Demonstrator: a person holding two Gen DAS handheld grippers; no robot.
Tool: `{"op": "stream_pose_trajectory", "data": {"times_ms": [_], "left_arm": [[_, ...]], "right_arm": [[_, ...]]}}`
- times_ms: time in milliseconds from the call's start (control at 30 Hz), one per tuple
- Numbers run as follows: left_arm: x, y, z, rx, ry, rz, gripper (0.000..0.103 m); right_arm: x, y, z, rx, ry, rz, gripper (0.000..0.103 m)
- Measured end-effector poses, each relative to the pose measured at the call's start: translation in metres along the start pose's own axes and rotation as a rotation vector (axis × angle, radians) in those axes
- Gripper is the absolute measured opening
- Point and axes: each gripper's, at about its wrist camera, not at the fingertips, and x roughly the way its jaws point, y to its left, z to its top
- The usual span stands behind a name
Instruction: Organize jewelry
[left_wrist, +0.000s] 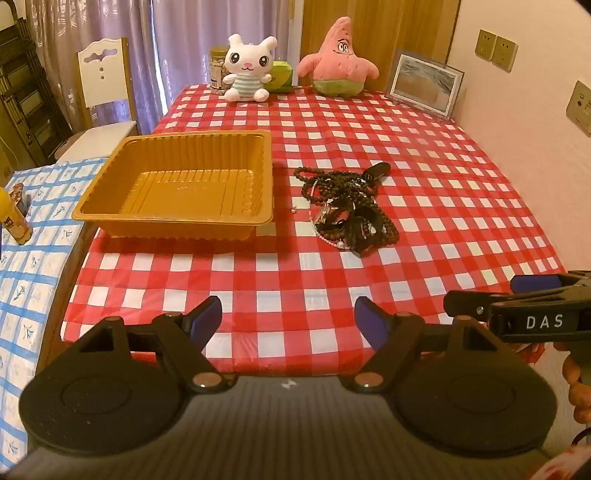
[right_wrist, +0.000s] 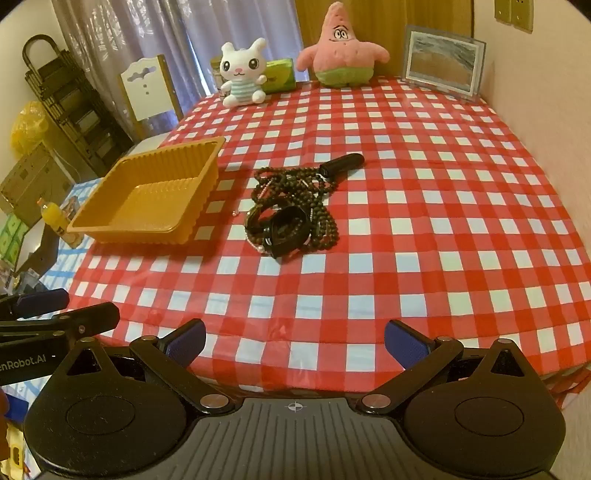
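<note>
A pile of jewelry (left_wrist: 345, 206) lies on the red checked tablecloth: dark bead strings, a pink bead strand, black bands and a black clasp. It also shows in the right wrist view (right_wrist: 291, 210). An empty golden plastic tray (left_wrist: 177, 184) stands to its left, also in the right wrist view (right_wrist: 147, 195). A tiny earring (left_wrist: 293, 209) lies between them. My left gripper (left_wrist: 288, 321) is open and empty over the table's near edge. My right gripper (right_wrist: 295, 345) is open and empty beside it, well short of the pile.
A white bunny plush (left_wrist: 247, 68), a pink starfish plush (left_wrist: 338, 59), a jar (left_wrist: 218, 70) and a framed picture (left_wrist: 424, 83) stand along the far edge. A wall runs on the right. A blue-checked surface with a yellow bottle (left_wrist: 13, 218) lies left.
</note>
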Motion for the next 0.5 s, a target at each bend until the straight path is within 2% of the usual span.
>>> {"op": "stream_pose_trajectory", "data": {"times_ms": [500], "left_arm": [[0.002, -0.0041, 0.0023, -0.003, -0.001, -0.008, 0.077]], "right_arm": [[0.0011, 0.0029, 0.0017, -0.006, 0.001, -0.003, 0.103]]}}
